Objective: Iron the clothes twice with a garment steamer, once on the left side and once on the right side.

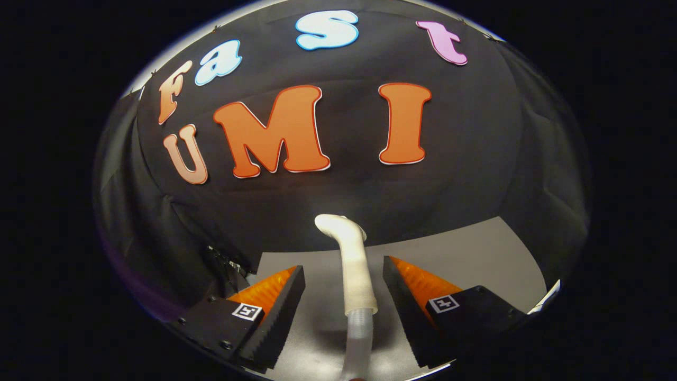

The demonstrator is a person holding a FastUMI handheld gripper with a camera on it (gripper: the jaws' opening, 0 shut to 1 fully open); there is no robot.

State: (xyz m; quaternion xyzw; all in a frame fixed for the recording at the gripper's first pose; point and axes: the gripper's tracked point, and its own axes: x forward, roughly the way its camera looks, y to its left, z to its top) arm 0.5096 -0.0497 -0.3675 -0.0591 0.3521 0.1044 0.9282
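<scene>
White plastic forms the garment steamer's handle (353, 259), a slim upright shaft that rises between the two fingers of the gripper (344, 288) and ends in a rounded head bent toward the left. The head stands above and beyond the fingertips, in front of the black cloth wall (476, 159) of the booth.

At the lower end of the handle, a ribbed translucent hose (358, 338) joins it under a flared collar. The hose runs down and out of sight at the base of the view.

Gripper state: the fingers are spread apart. A visible gap separates each finger from the handle. Neither finger presses on the shaft. The left finger (280, 312) shows a serrated inner pad. The right finger (407, 312) shows the same. Each finger mount carries a small square black-and-white marker.

Steamer position: centred in the gap between the fingers, roughly equidistant from both, upright with a slight lean. What supports it cannot be told from this view.

A grey flat tabletop (465, 254) lies beneath and beyond the fingers, reaching to the cloth wall. A dim shadow lies on the tabletop around the hose. Folds of the cloth hang at both sides of the tabletop.
</scene>
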